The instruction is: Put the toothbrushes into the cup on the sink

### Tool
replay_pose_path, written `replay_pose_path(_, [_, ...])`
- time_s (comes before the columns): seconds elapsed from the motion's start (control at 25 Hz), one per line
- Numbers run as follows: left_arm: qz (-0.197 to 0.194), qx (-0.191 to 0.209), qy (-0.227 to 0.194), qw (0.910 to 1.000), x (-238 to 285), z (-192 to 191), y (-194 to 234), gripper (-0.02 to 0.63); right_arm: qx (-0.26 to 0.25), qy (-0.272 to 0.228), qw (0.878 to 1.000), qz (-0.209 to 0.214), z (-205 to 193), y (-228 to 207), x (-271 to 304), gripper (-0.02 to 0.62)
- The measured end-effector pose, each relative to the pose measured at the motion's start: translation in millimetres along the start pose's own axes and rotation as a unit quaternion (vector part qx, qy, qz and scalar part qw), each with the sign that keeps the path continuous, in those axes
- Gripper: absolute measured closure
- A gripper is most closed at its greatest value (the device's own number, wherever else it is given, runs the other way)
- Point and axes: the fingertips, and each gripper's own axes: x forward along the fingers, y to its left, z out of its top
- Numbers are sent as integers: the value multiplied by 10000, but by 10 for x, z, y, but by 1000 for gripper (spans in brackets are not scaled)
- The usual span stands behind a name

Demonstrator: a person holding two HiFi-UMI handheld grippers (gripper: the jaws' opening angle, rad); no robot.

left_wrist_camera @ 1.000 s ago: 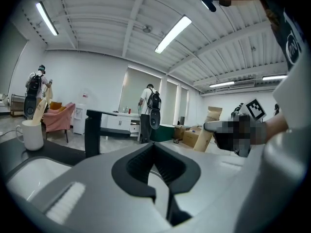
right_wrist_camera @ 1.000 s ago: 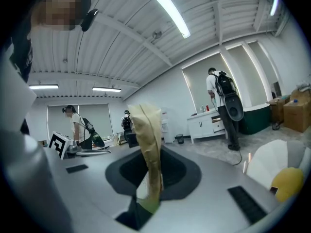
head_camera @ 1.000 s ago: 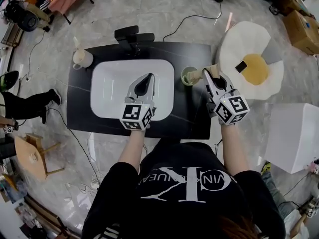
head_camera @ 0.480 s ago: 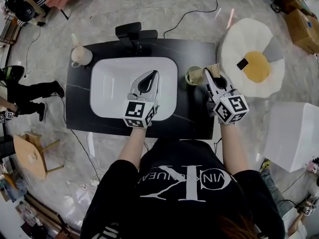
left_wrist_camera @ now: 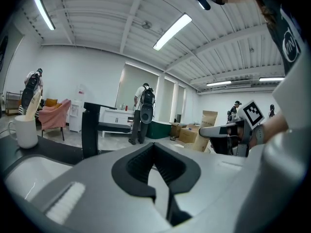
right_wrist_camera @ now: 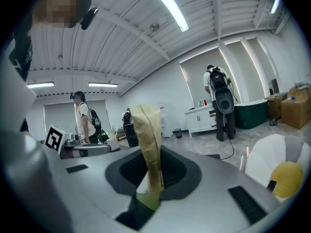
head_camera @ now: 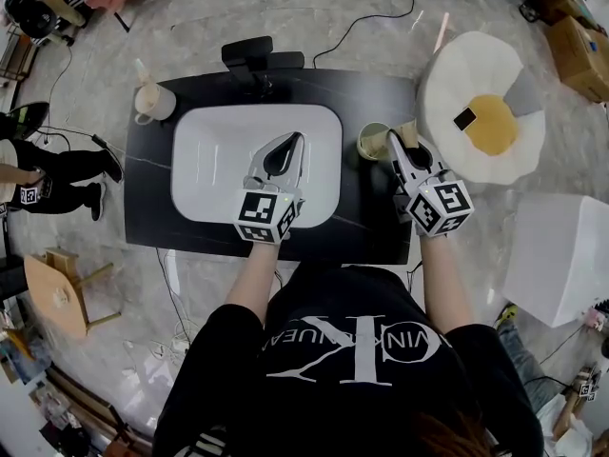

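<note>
Sink (head_camera: 207, 174): white, glossy, ceramic look. Counter (head_camera: 152, 219): black, smooth, stone look, faint pale veins. Faucet (head_camera: 249, 55): black, matt. Cup (head_camera: 363, 146): pale green, smooth. Toothbrush (right_wrist_camera: 148, 140): tan, matt, paper-like wrap, creased. Left gripper (head_camera: 286, 141), right gripper (head_camera: 391, 143): pale grey matt plastic shells; pads (left_wrist_camera: 139, 165) black, ribbed, rubbery look. Floor (head_camera: 314, 8): grey marble-look tiles, polished. Rug (head_camera: 457, 74): white and yellow, soft cloth.

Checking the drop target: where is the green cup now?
In the head view, the green cup stands on the black counter just right of the white basin, beside the tip of the right claw.
</note>
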Motion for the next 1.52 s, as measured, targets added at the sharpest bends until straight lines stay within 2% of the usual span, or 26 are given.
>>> replay_pose_path(0.48, [36, -48, 42, 10000, -80, -69, 28, 594, -5, 71, 9999, -73, -60, -27, 8, 534])
replay_pose_path(0.72, [40, -73, 37, 10000, -98, -71, 27, 594, -111, 110, 9998, -79, -47, 6, 6, 455])
replay_pose_path(1.52, [296, -183, 62, 9994, -346, -180, -202, 594, -12, 51, 9999, -154, -69, -65, -337, 400])
